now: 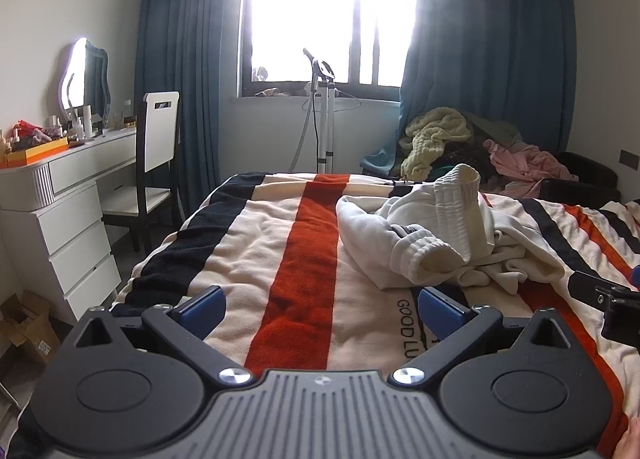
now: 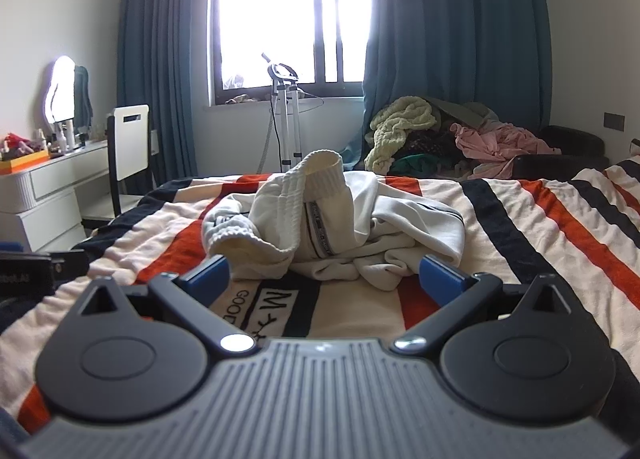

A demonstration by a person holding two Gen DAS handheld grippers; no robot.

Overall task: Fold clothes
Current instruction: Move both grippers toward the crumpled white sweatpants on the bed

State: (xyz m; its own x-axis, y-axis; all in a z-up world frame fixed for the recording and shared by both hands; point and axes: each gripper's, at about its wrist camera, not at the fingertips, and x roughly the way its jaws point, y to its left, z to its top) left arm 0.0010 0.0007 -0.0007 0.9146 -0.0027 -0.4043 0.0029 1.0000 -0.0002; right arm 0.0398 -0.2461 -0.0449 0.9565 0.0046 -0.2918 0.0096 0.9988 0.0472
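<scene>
Right wrist view, crumpled white sweatshirt (image 2: 336,219), cuff upright, right gripper (image 2: 322,273) and left gripper (image 1: 322,305) jaws wide, empty.

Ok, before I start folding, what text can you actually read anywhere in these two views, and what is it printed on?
"GOOD LU", cut off by the left gripper: printed on the striped blanket.
"GOOD" with a boxed "M" beside it, partly hidden by the right gripper: same blanket print.
Repeating letters on the dark tape of the white garment: too small to read.
Lettering on the black device at the left edge: blurred, unreadable.
</scene>
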